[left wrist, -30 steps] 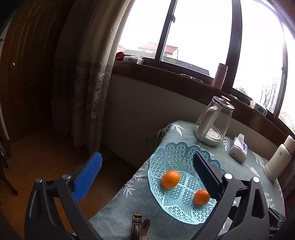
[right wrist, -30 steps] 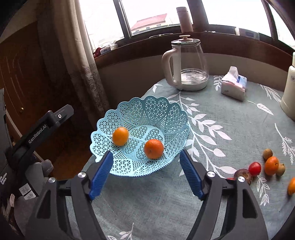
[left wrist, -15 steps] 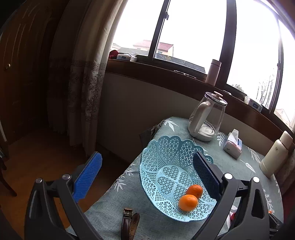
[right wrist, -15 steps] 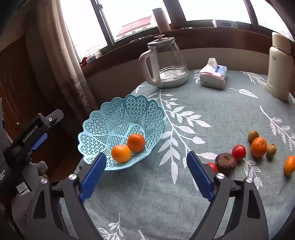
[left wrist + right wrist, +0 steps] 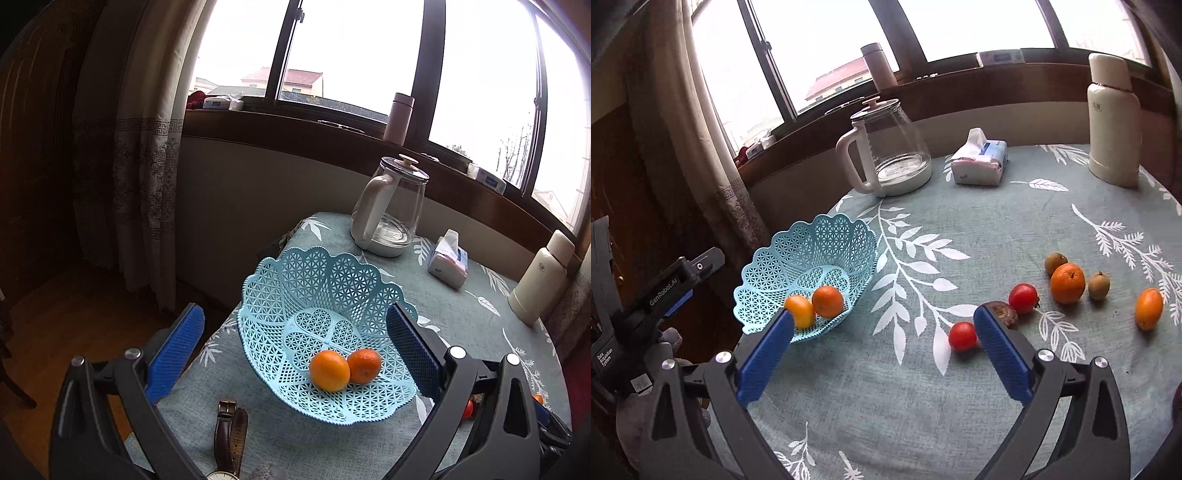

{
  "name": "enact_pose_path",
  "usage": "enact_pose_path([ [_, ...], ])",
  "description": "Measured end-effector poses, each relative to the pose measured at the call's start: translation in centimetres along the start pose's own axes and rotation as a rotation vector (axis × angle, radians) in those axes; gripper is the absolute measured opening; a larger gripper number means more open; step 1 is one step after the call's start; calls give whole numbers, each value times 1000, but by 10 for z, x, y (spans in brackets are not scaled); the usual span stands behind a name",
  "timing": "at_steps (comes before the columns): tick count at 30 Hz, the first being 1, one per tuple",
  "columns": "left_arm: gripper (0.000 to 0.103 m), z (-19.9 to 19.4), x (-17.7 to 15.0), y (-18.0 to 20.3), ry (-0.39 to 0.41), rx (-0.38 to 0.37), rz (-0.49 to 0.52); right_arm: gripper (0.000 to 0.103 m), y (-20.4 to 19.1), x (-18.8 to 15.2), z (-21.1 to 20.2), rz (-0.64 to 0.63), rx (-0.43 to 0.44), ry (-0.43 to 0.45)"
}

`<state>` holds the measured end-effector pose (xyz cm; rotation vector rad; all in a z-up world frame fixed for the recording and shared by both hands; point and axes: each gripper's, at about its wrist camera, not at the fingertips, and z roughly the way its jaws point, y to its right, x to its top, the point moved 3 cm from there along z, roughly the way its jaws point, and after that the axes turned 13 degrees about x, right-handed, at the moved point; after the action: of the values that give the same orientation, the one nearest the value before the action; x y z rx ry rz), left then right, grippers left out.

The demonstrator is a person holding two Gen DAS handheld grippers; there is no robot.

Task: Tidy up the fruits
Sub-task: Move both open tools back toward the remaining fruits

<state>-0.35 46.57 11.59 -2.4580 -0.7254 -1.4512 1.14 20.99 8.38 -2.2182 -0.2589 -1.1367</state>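
A table (image 5: 979, 229) under a leaf-print cloth is seen, with a blue lattice basket (image 5: 827, 240) at its left edge, in which two oranges (image 5: 343, 367) are held, touching. More fruit (image 5: 1067, 282) is scattered well apart to the right. The left gripper (image 5: 295, 350) and right gripper (image 5: 882, 339) are spread wide, nothing gripped
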Motion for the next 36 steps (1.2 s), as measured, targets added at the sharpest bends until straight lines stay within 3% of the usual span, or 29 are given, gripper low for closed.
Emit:
enact_pose_path([
  [8,100,-12,-2,9,20,-33,1,98,1,-2,-14,-92,-88,12],
  [14,100,-19,-4,15,14,-69,2,98,17,-11,-23,-66,-120,-15],
  [21,100,-23,-12,32,2,-93,38,98,46,-26,-39,-35,-158,-53],
  [36,100,-32,-41,88,-16,-149,194,98,127,-50,-115,33,-331,-64],
])
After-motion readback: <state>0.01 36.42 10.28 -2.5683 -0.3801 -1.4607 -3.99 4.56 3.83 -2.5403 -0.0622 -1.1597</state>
